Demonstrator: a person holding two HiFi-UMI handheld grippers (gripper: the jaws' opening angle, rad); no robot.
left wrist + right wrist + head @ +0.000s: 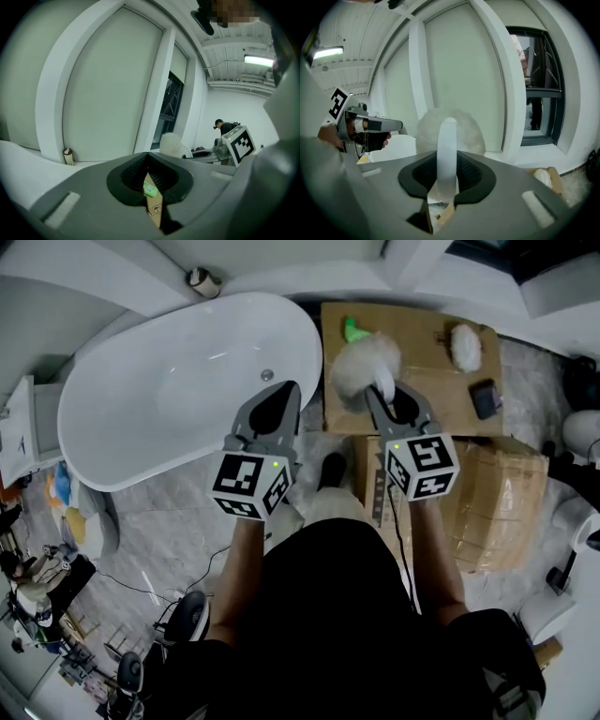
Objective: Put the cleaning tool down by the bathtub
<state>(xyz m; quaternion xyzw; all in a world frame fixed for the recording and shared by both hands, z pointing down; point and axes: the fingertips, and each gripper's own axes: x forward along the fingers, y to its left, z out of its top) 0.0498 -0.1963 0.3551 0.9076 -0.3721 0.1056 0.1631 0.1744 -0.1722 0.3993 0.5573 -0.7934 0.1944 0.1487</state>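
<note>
Jaws of the right gripper [448,157] are clamped on the pale flat handle of the cleaning tool [449,133]. Its fluffy white head rises beyond the pads, and the handle's lower end is lost behind the jaw bodies. In the head view the tool is held just right of the rounded end of the bathtub [169,390], over a cardboard sheet [422,381]; whether it touches the sheet cannot be determined. The left gripper [281,399] hangs at the tub's rim with its jaw tips together, holding nothing. On the sheet lie a green item [353,331], a white fluffy lump [466,346] and a dark item [485,397], none identifiable. A film-wrapped carton [506,512] is partly covered by the right gripper's marker cube and the forearm. The person's dark torso hides the floor below.
</note>
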